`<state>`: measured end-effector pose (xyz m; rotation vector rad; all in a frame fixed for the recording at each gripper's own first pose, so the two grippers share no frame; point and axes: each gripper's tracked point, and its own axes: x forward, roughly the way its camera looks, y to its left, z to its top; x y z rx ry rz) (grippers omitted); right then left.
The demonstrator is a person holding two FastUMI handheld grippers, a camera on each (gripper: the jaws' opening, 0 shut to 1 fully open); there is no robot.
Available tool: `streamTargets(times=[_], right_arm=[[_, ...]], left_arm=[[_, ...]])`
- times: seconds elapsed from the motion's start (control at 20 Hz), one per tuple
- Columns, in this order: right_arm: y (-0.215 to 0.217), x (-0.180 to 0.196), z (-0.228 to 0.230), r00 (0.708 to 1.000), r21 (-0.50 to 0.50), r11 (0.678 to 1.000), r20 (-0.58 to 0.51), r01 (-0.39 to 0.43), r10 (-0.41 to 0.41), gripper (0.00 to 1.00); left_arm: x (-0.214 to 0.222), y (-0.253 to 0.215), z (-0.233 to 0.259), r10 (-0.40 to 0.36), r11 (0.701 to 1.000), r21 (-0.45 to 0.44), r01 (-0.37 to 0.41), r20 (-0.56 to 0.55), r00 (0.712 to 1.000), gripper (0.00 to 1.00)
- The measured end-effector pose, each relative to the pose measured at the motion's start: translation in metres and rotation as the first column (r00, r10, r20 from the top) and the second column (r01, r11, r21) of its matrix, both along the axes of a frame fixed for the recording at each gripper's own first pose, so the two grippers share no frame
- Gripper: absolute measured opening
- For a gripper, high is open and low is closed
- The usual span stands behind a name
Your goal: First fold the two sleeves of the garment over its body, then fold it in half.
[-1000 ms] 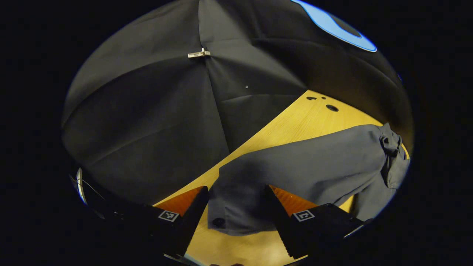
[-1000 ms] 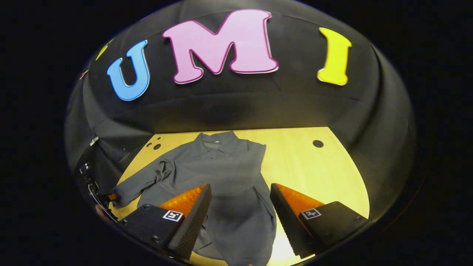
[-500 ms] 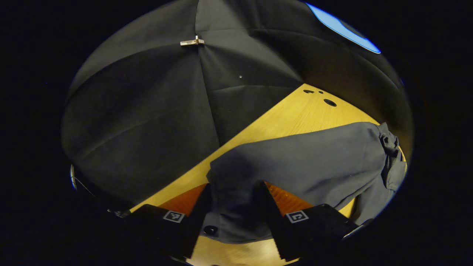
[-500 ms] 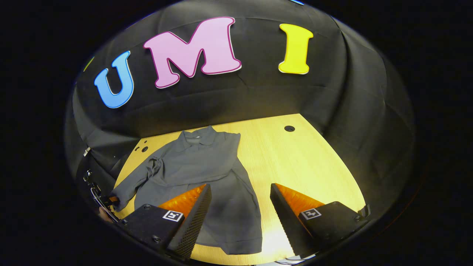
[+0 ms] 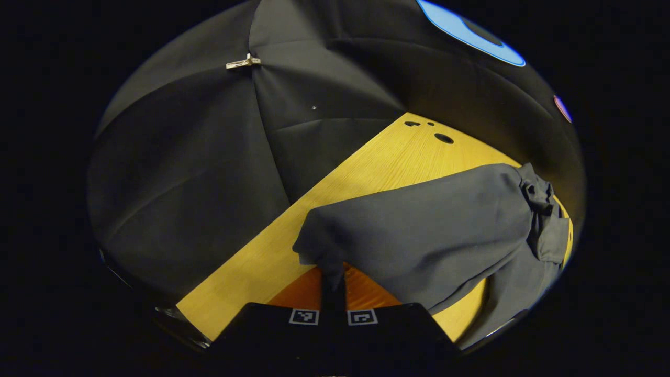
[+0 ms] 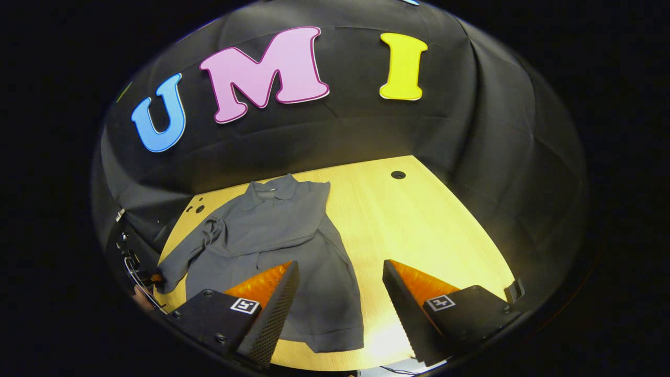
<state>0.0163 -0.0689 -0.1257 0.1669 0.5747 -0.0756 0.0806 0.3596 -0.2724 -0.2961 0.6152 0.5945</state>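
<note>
A grey long-sleeved shirt (image 6: 293, 235) lies flat on the wooden table (image 6: 429, 225), collar toward the back wall. One sleeve lies folded across its body. The other sleeve (image 5: 429, 225) stretches out sideways, bunched near the shoulder. My left gripper (image 5: 333, 277) is shut on that sleeve's cuff end, with cloth pinched between the two fingers. In the right gripper view the left gripper (image 6: 152, 278) shows small at the sleeve's tip. My right gripper (image 6: 337, 296) hangs open above the shirt's hem with nothing between its fingers.
Black cloth walls close in the table at the back and both sides. Small round holes (image 5: 444, 138) sit in the table's far left corner, and another hole (image 6: 398, 174) at the far right. Bare wood (image 5: 261, 262) lies beside the sleeve.
My left gripper's fingers have closed on the sleeve cuff, which lay between them. My right gripper has drawn back from the shirt and stayed open.
</note>
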Motion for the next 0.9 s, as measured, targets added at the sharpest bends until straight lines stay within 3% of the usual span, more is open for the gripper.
streamTargets(times=[0.35,0.65,0.9], right_arm=[[-0.024,0.002,-0.010,0.999,0.024,0.999,-0.004,0.042,-0.041,0.99],[-0.042,0.007,-0.031,0.998,0.056,0.997,-0.035,0.060,-0.058,0.99],[-0.062,0.017,-0.048,0.996,0.090,0.993,-0.057,0.080,-0.075,0.99]], left_arm=[[0.044,-0.029,0.096,-0.093,0.994,0.079,0.082,0.150,0.984,0.05],[0.102,-0.091,0.191,-0.220,0.970,0.164,0.179,0.283,0.933,0.05],[0.148,-0.182,0.225,-0.350,0.935,0.182,0.305,0.321,0.880,0.05]])
